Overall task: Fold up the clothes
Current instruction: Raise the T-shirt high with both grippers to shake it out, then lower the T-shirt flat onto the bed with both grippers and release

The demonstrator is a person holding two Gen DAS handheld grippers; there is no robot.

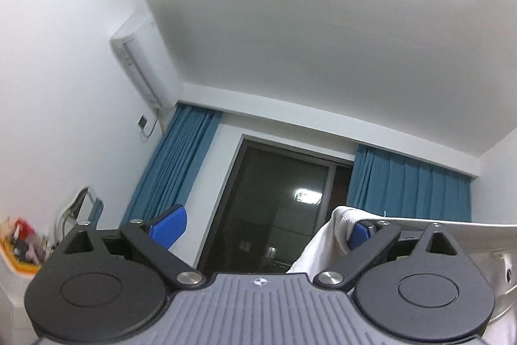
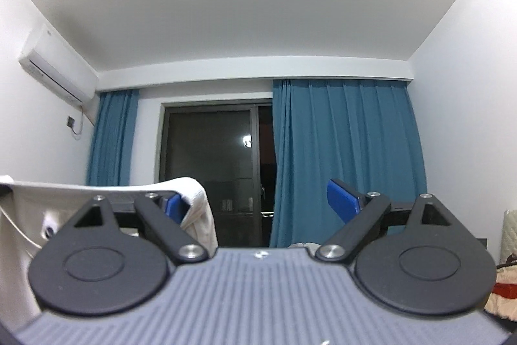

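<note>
**White garment strung between two open grippers, folding barely begun**

Both grippers pointed up toward the ceiling and window. The left gripper (image 1: 263, 230) had its blue pads spread wide; a white ribbed-edged cloth garment (image 1: 326, 235) was draped over its right finger only, not pinched. The right gripper (image 2: 265, 202) was likewise spread, with the same garment (image 2: 194, 193) hooked over its left finger. Between the two, the garment's top edge ran taut and roughly level, so its long axis lay side to side, the rest hanging down out of view. No fold was visible; judging from this, the piece was merely held up and all folding remained.
</note>
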